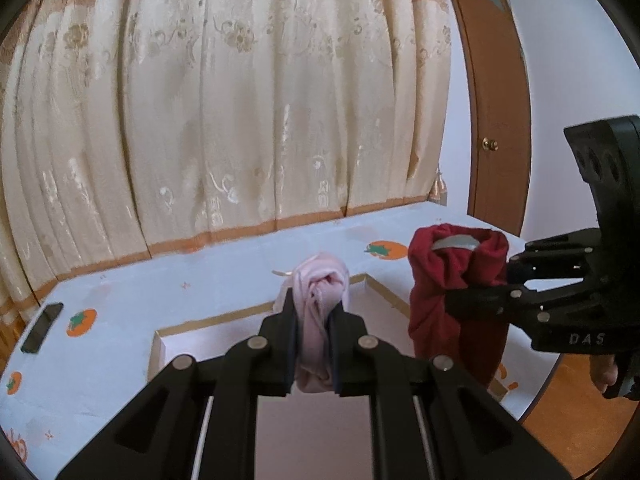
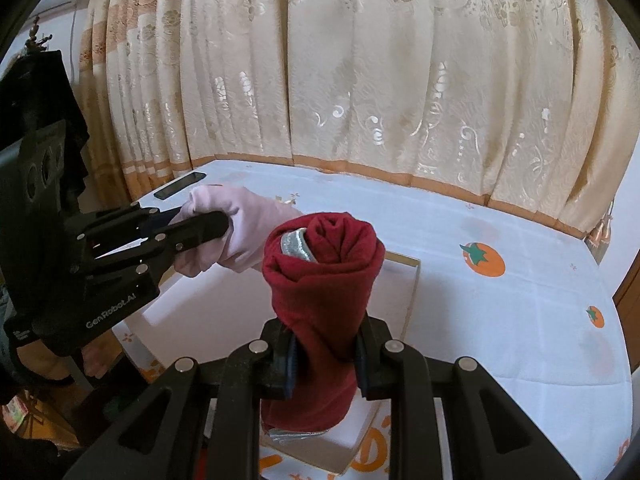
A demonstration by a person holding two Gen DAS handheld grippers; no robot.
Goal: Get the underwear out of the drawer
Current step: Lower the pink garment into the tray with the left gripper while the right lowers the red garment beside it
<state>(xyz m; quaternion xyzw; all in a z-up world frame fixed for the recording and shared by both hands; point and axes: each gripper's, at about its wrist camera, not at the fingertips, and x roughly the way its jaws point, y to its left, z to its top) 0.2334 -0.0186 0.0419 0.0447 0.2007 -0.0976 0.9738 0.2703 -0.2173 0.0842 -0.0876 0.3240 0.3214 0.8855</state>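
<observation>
Setting: worktop (image 2: 500,320) in persimmon-print cloth before a cream curtain (image 1: 240,100), a shallow white drawer (image 2: 412,280) open on it. Left claw (image 1: 314,320) clamps the pink underwear roll (image 1: 320,296), right claw (image 2: 324,344) clamps the red underwear roll (image 2: 320,264), both raised above the drawer. Step: lift-out, seemingly done; next, carry each roll beyond the drawer's rim, lower onto cloth, release.
</observation>
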